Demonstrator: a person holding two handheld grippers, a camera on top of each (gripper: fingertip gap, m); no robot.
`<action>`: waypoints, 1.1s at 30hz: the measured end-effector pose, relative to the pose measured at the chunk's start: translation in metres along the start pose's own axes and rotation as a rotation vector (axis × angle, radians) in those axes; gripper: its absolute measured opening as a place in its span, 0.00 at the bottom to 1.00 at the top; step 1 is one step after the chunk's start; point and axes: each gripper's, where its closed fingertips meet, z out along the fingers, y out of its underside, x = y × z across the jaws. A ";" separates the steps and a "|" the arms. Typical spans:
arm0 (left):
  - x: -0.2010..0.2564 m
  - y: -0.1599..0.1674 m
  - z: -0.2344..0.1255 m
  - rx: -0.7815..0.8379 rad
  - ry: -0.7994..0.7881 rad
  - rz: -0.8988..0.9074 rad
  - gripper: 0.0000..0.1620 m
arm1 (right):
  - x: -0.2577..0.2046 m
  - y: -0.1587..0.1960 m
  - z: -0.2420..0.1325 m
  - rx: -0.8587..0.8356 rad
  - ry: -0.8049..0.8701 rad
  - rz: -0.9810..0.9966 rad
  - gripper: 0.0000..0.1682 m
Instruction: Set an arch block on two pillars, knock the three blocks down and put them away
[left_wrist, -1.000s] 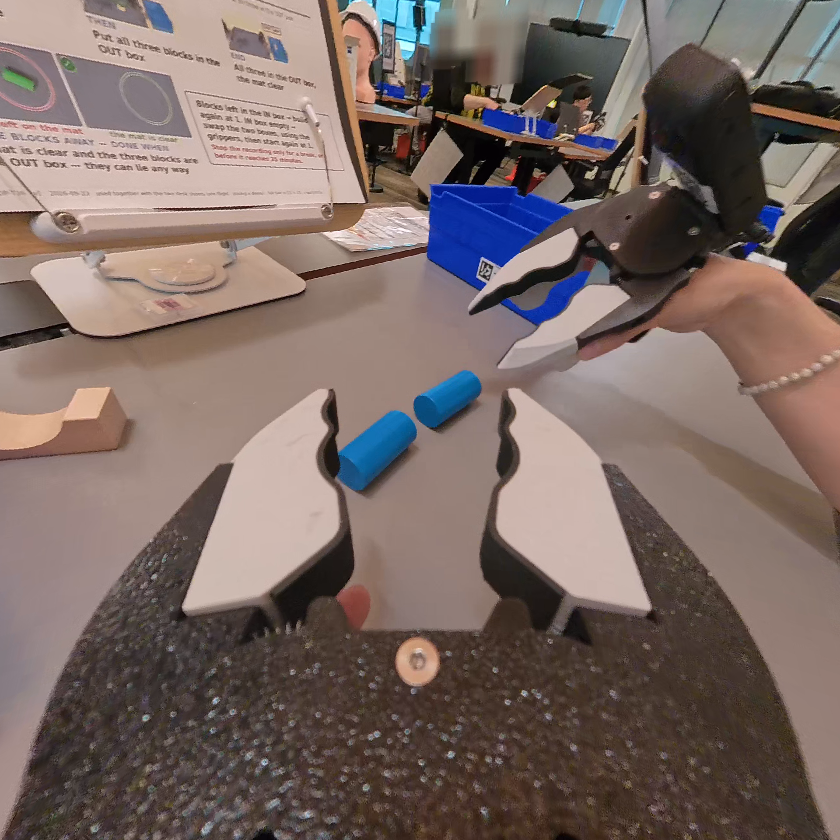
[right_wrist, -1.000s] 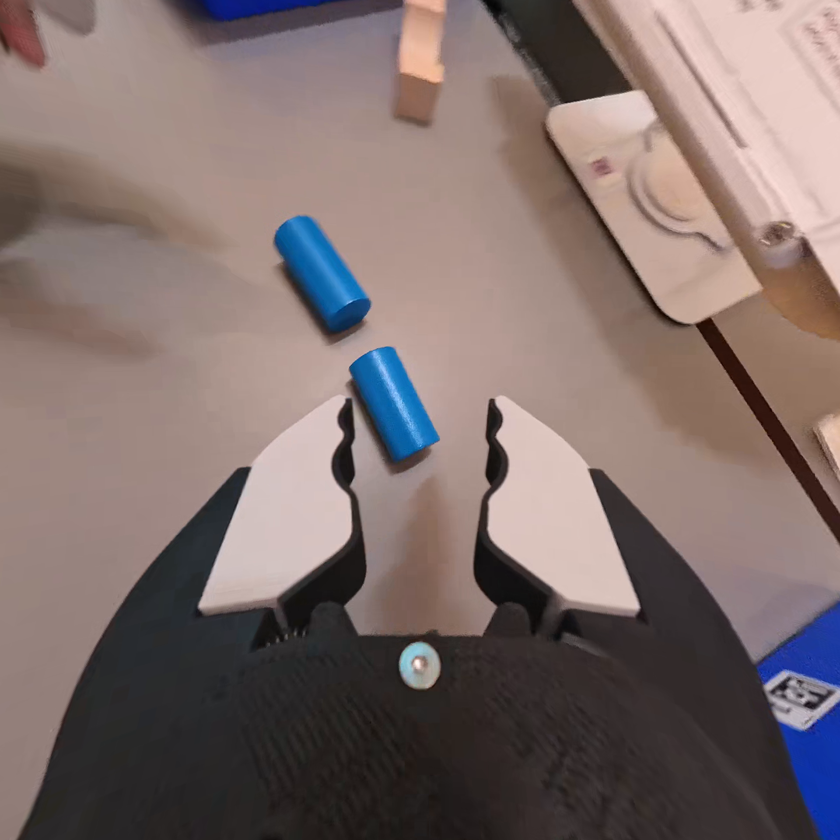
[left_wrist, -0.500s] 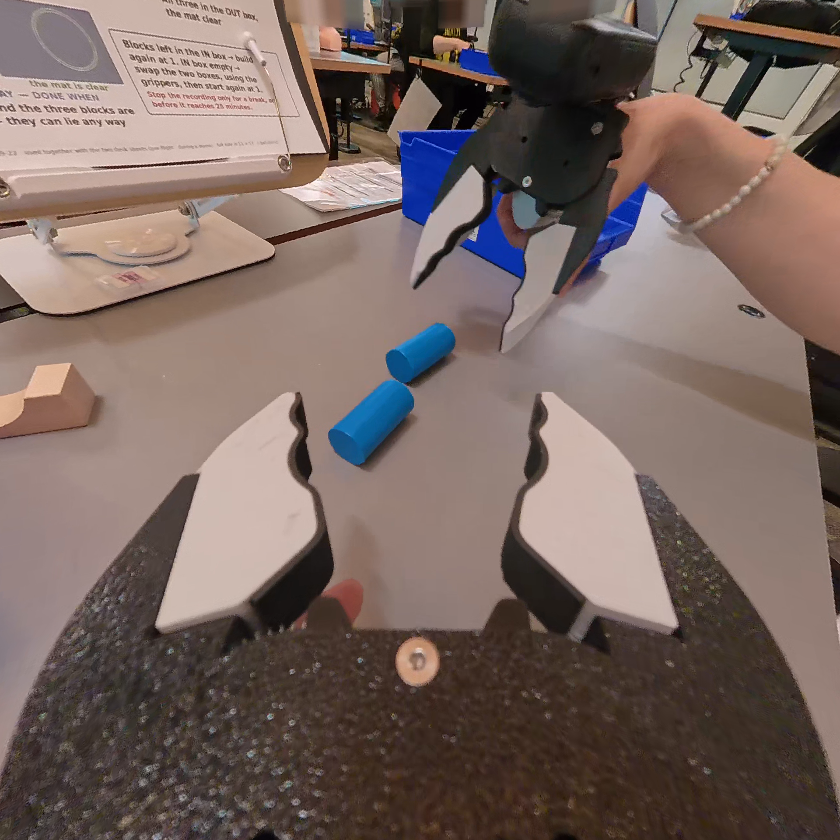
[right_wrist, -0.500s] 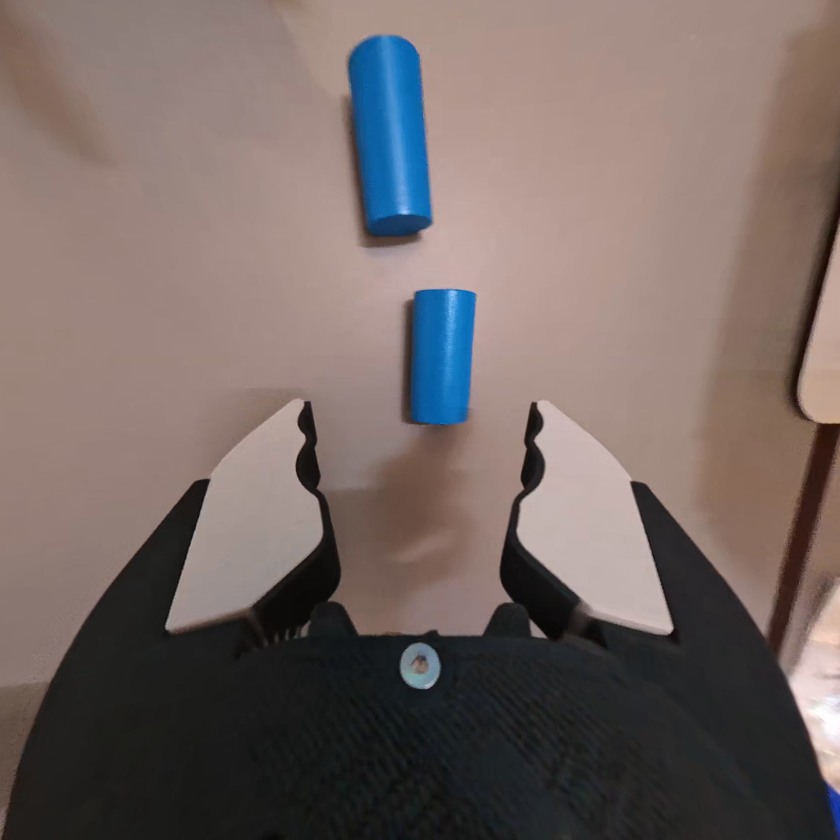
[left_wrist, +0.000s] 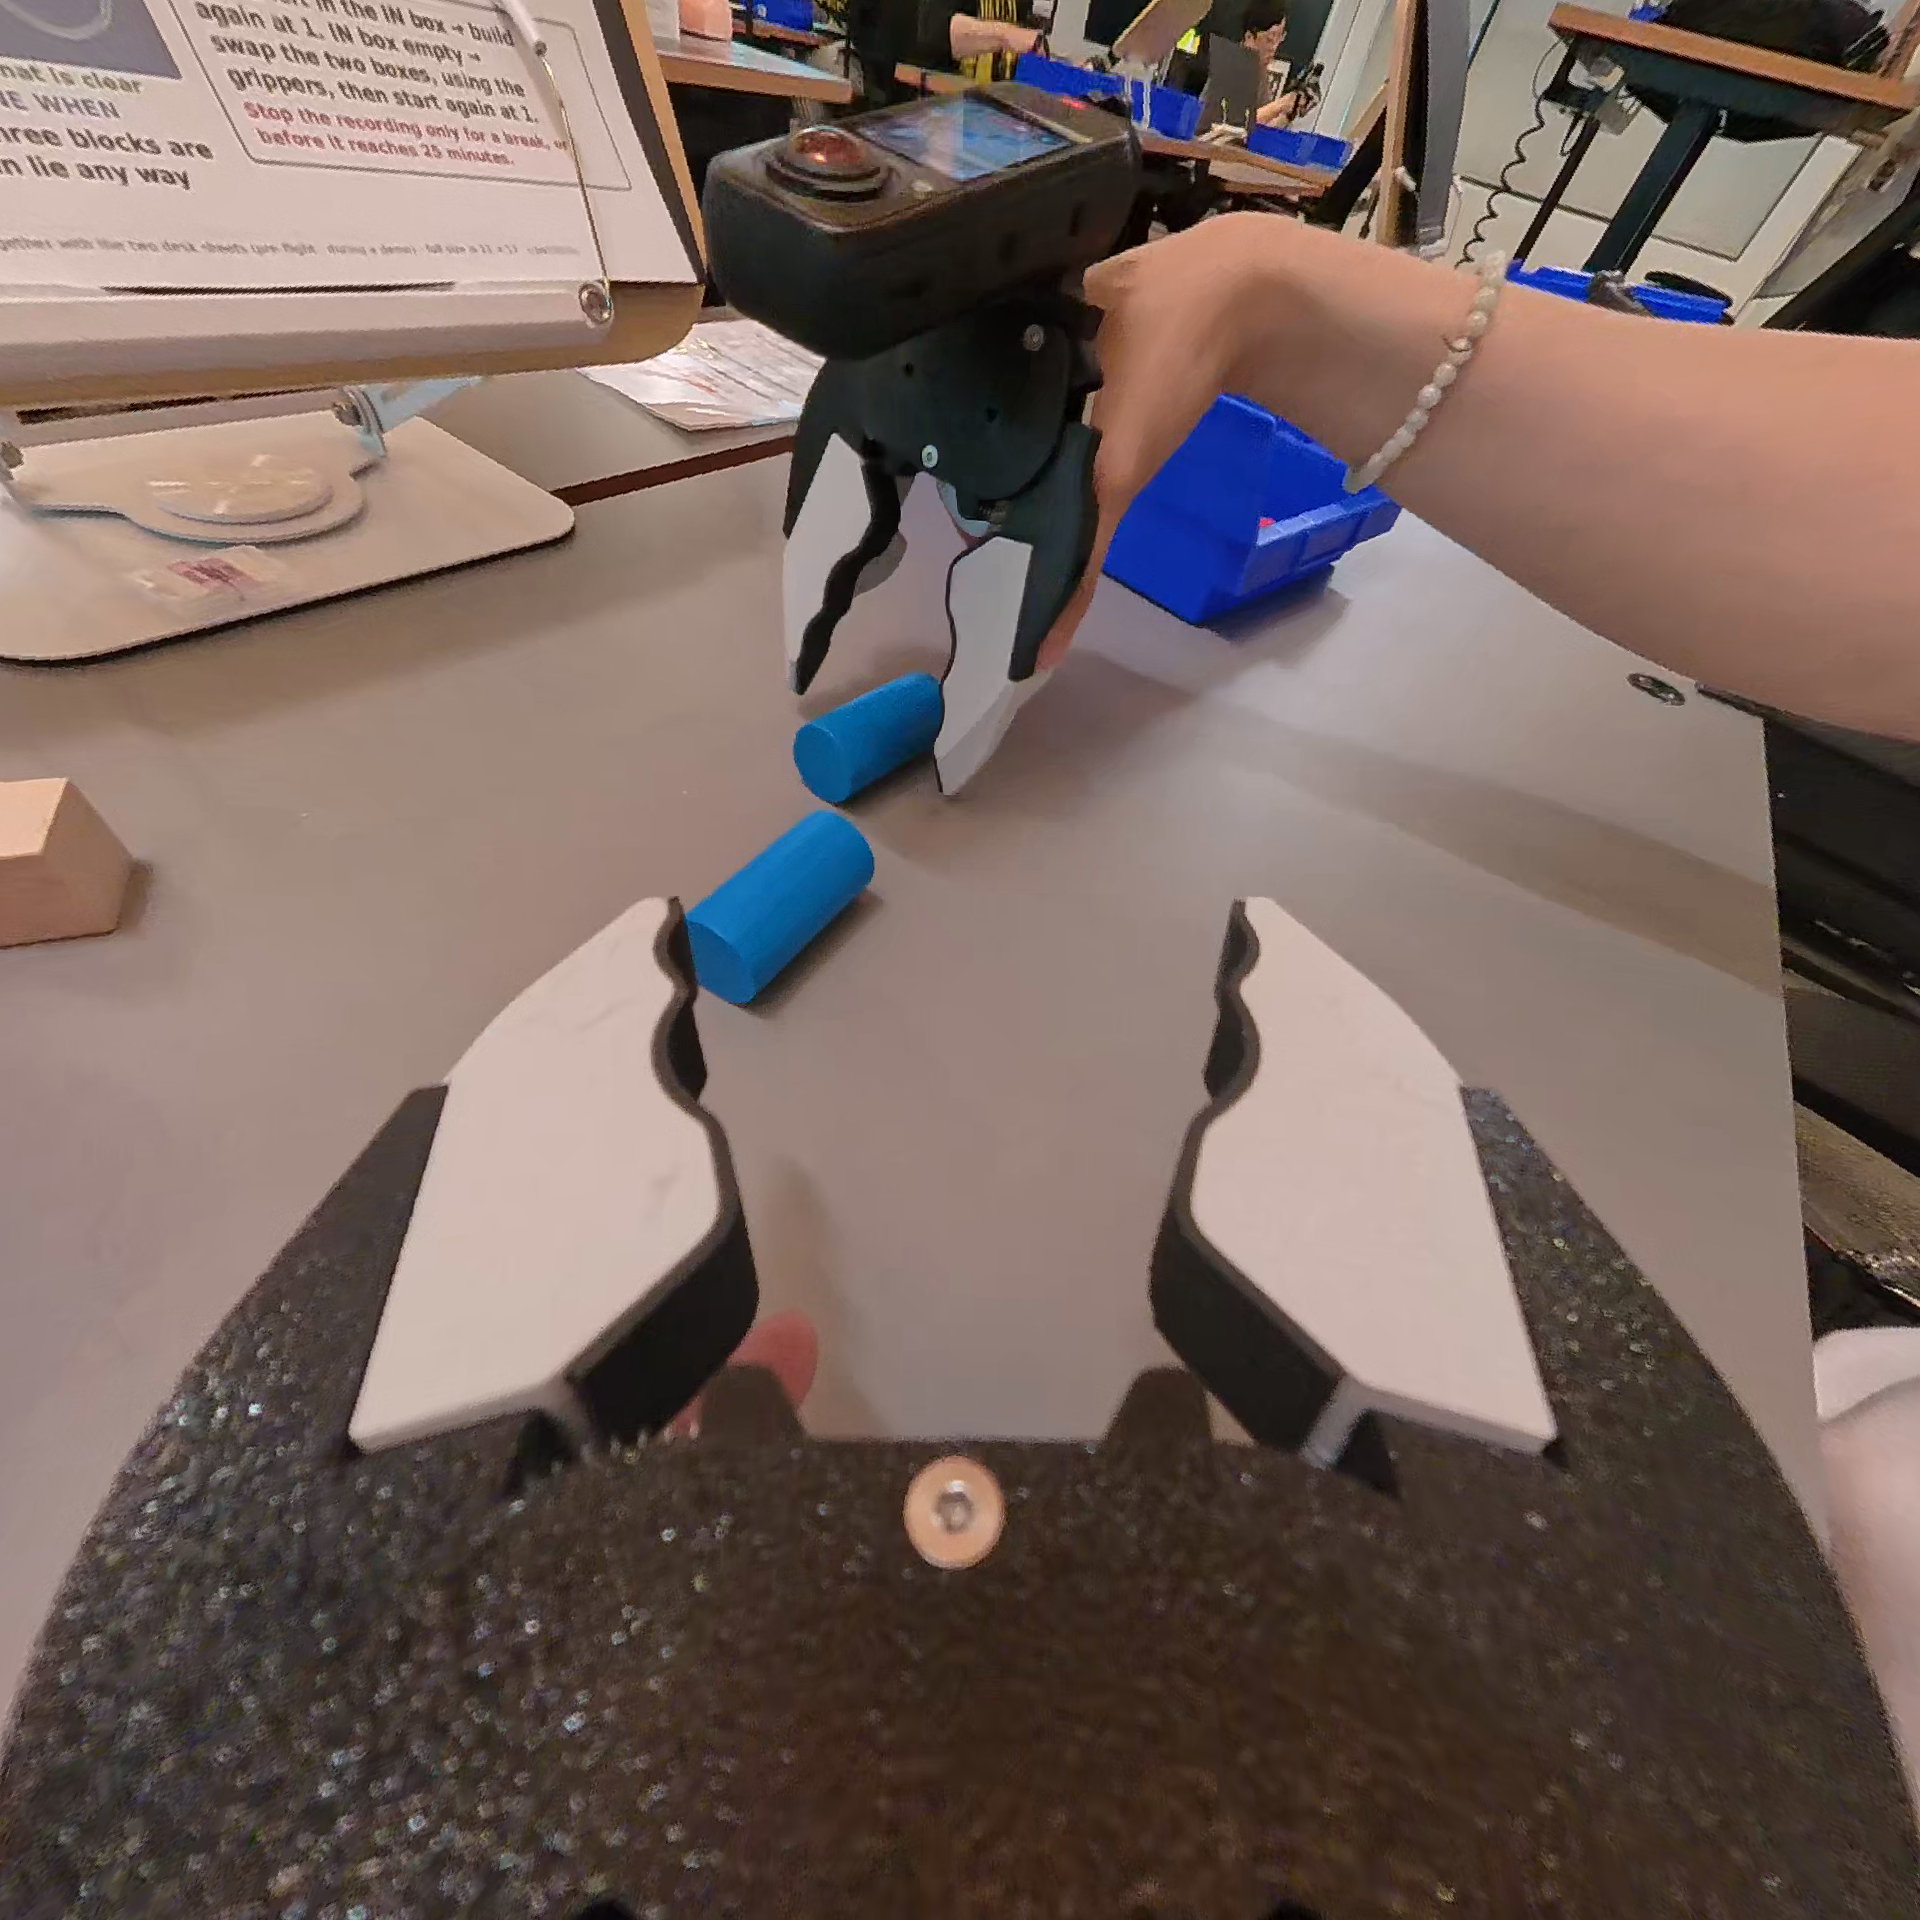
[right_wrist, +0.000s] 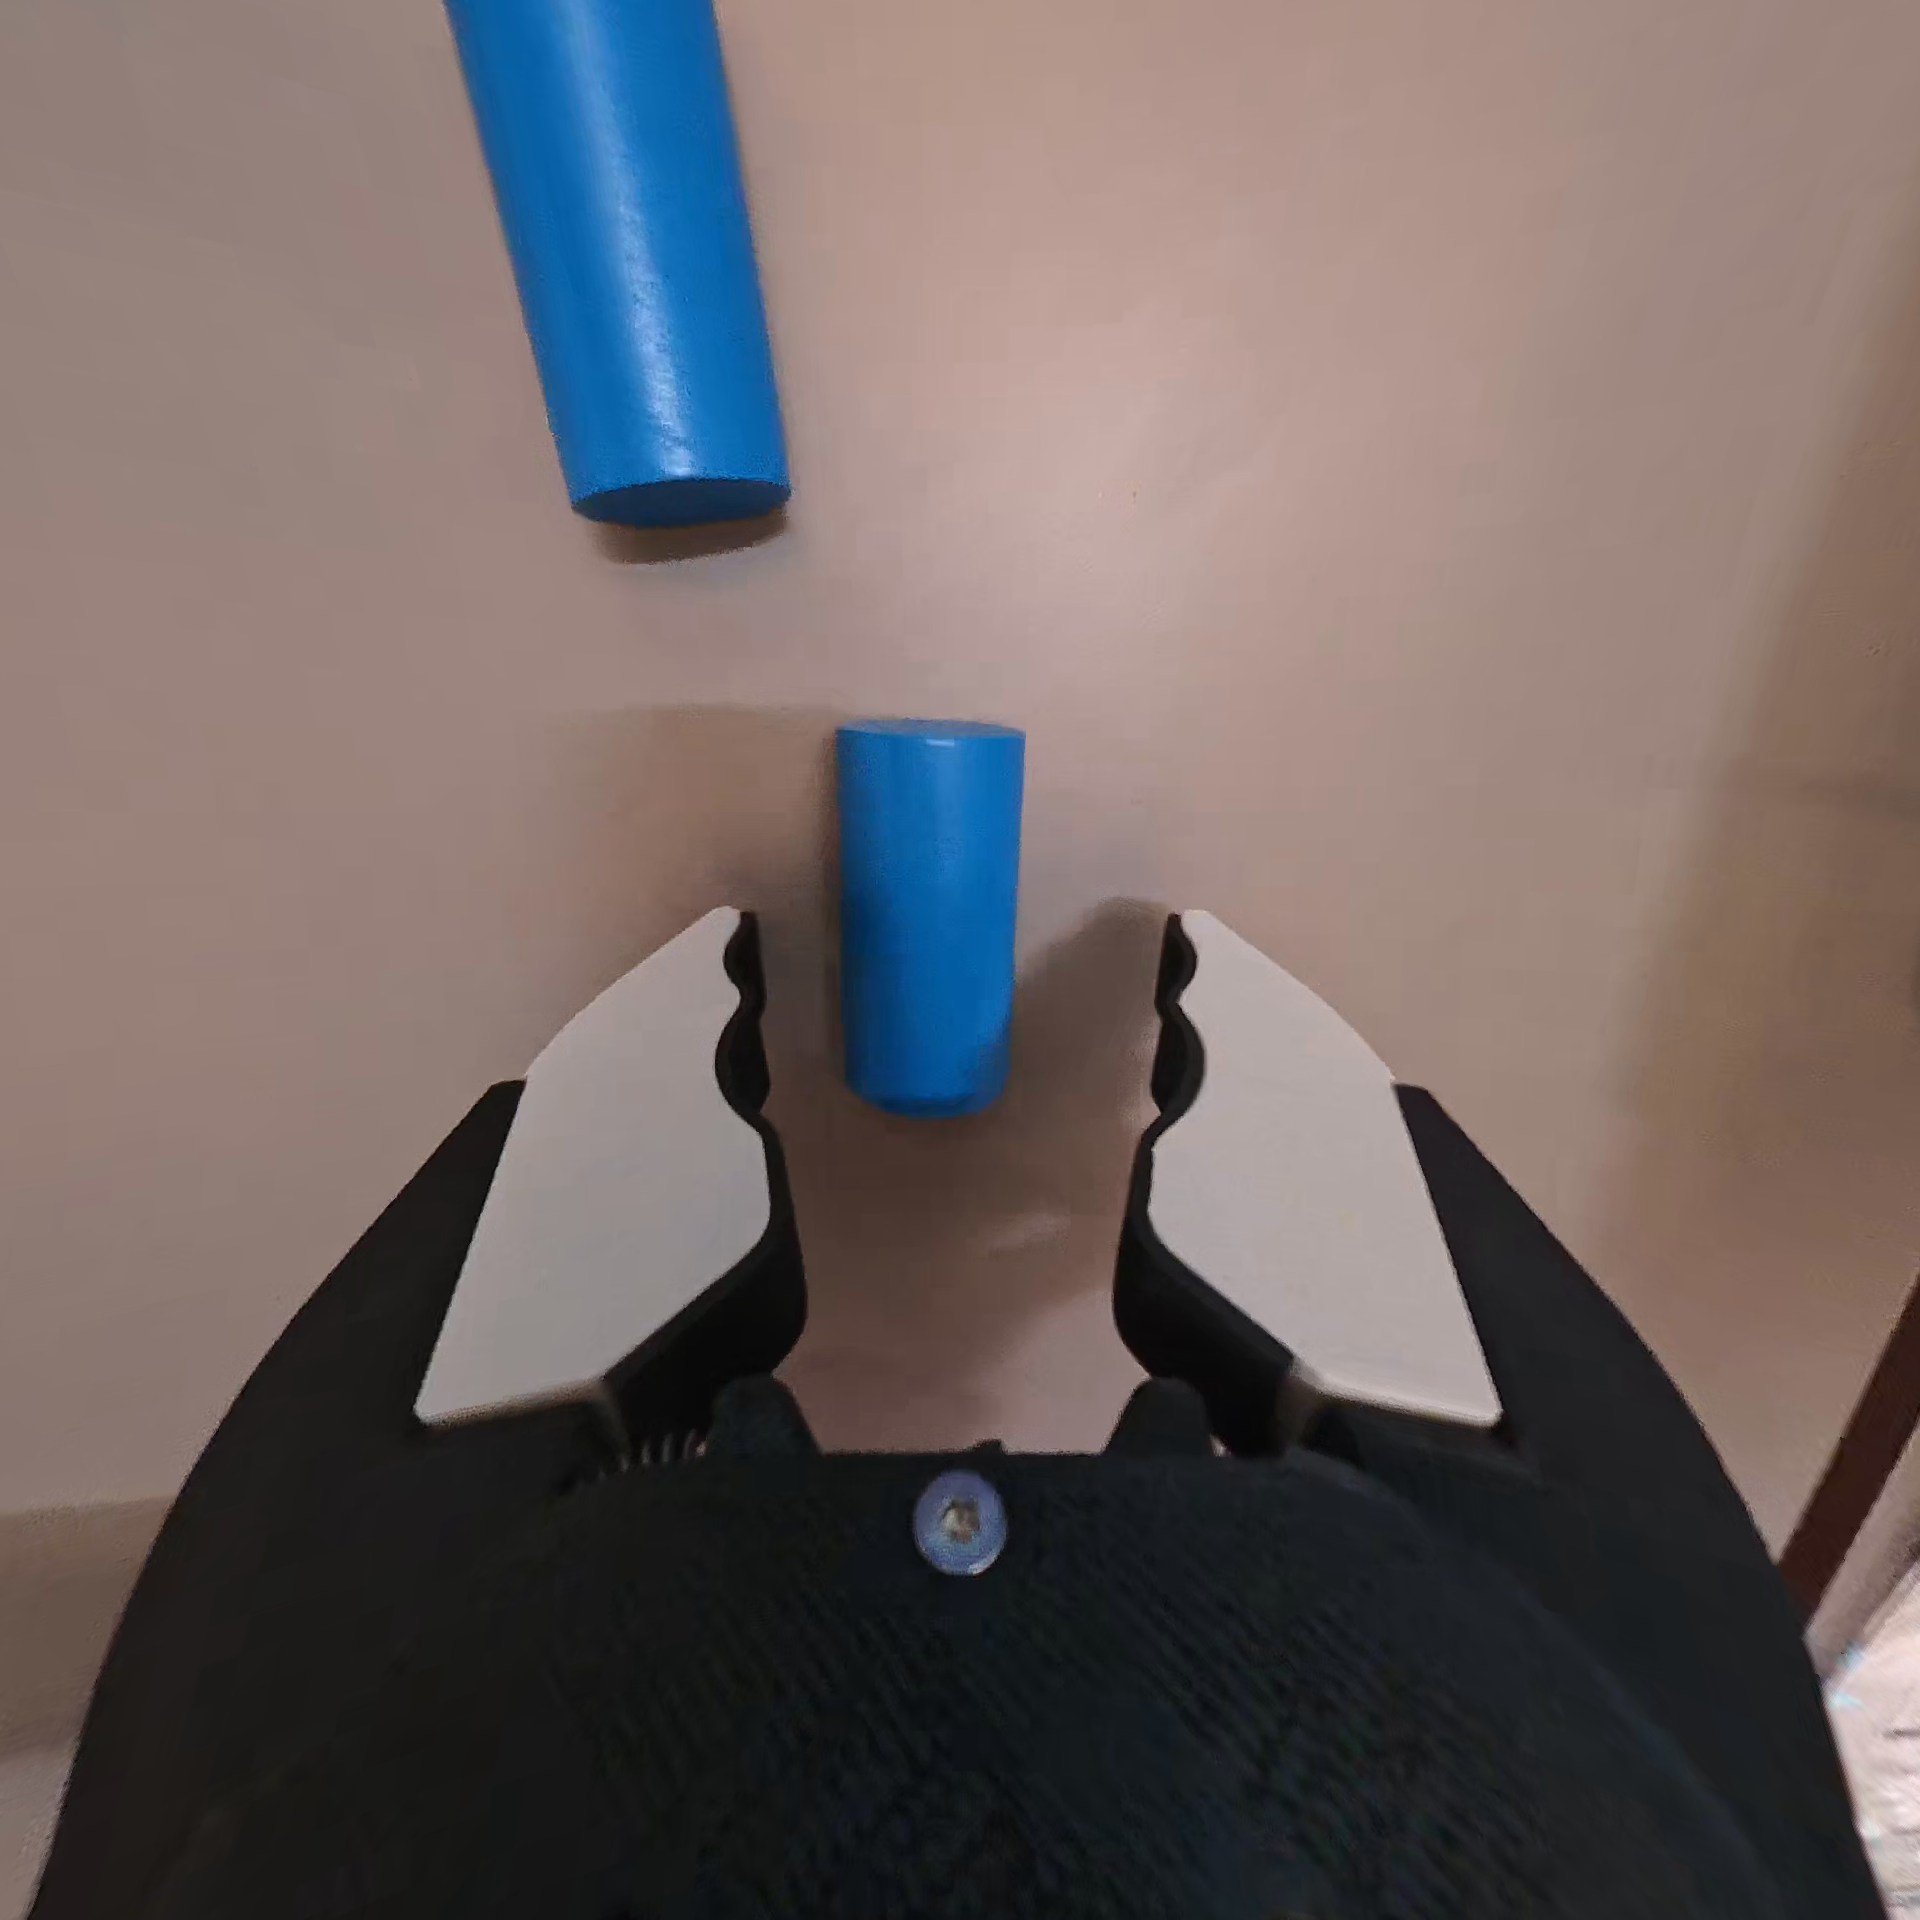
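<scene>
Two blue cylinders lie on the grey table. The far cylinder (left_wrist: 868, 736) (right_wrist: 927, 914) lies between the open fingers of my right gripper (left_wrist: 878, 732) (right_wrist: 956, 920), which points down at it from above. The fingers straddle it without closing on it. The near cylinder (left_wrist: 779, 920) (right_wrist: 623, 260) lies just ahead of the left fingertip of my left gripper (left_wrist: 951, 914), which is open and empty, low over the table.
A wooden arch block (left_wrist: 57, 878) lies at the left edge. A document stand (left_wrist: 260, 499) with a printed sheet stands at the back left. A blue bin (left_wrist: 1236, 520) sits behind the right hand. The table's right edge (left_wrist: 1766, 831) is close.
My right gripper has turned to point downward and dropped until its open fingers straddle the far cylinder. My left gripper opened wider and shifted slightly right. The cylinders have not moved.
</scene>
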 end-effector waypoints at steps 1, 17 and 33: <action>0.000 0.001 0.000 -0.007 0.000 0.000 0.59 | -0.002 -0.001 0.002 -0.006 -0.013 -0.007 0.42; -0.004 0.007 0.002 -0.025 0.010 0.000 0.59 | -0.007 0.027 -0.101 0.197 0.000 0.173 0.19; -0.009 0.007 0.005 -0.021 0.013 -0.036 0.59 | 0.068 0.353 -0.141 -0.003 0.466 1.273 0.20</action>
